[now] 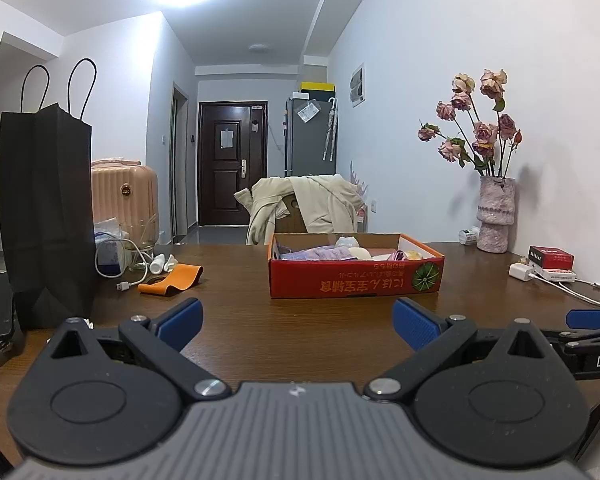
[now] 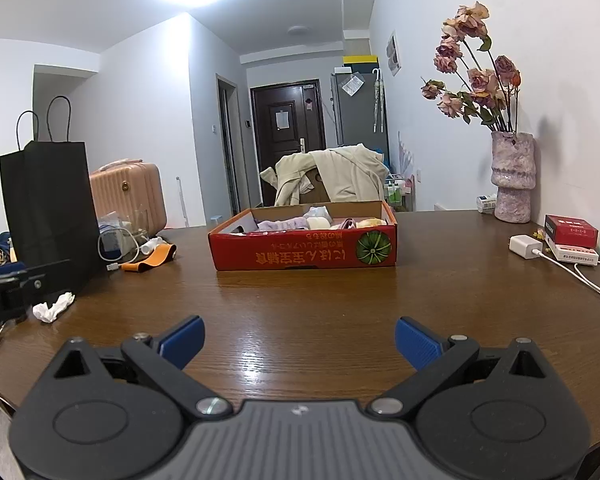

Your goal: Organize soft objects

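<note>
Left wrist view low over the brown table [image 1: 320, 320], facing the red box [image 1: 356, 278] and far door [image 1: 233, 164], right wrist view beside it — a bit farther right, both share box [image 2: 304, 250], black bag [image 2: 50, 204], flower vase [image 2: 514, 178].

The box [image 2: 304, 250] is sitting mid-table [image 2: 320, 320], soft items [image 2: 284, 224] lying inside. The bag [image 2: 48, 200] is standing at left, the vase [image 2: 514, 176] at right, a chair [image 2: 332, 180] behind.

Black paper bag [image 1: 46, 216] stood at table's [image 2: 320, 312] left, pink suitcase [image 1: 125, 196] behind it, vase of dried roses [image 2: 514, 176] by the wall, white charger [image 2: 525, 246] near red packet [image 2: 571, 231].
</note>
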A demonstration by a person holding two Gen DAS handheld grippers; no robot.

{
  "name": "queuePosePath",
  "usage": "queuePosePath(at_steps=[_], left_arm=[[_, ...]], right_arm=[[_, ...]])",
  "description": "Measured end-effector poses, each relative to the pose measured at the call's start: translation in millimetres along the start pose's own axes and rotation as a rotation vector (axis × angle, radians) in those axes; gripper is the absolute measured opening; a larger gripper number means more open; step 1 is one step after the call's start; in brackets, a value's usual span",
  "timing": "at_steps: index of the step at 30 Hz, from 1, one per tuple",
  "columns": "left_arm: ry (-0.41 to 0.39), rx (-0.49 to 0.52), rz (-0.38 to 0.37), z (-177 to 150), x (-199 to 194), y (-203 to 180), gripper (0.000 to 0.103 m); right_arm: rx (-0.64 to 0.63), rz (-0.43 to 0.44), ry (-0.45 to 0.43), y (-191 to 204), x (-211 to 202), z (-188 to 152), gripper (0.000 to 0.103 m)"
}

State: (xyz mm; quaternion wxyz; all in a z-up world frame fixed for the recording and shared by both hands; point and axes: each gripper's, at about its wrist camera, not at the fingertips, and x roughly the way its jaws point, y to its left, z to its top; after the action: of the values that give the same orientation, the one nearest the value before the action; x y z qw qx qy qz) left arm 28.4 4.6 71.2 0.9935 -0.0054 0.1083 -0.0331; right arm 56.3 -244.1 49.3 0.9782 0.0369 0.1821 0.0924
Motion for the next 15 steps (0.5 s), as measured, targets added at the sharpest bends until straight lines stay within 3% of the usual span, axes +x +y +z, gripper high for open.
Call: queuePosePath(at_steps=[15], left_arm=[[0.002,-0.001,0.000,0.7,-0.8,0.4,0.103]], right_arm=[[0.000,-0.006,0.004,-1.8,-1.5,-0.3,0.102]])
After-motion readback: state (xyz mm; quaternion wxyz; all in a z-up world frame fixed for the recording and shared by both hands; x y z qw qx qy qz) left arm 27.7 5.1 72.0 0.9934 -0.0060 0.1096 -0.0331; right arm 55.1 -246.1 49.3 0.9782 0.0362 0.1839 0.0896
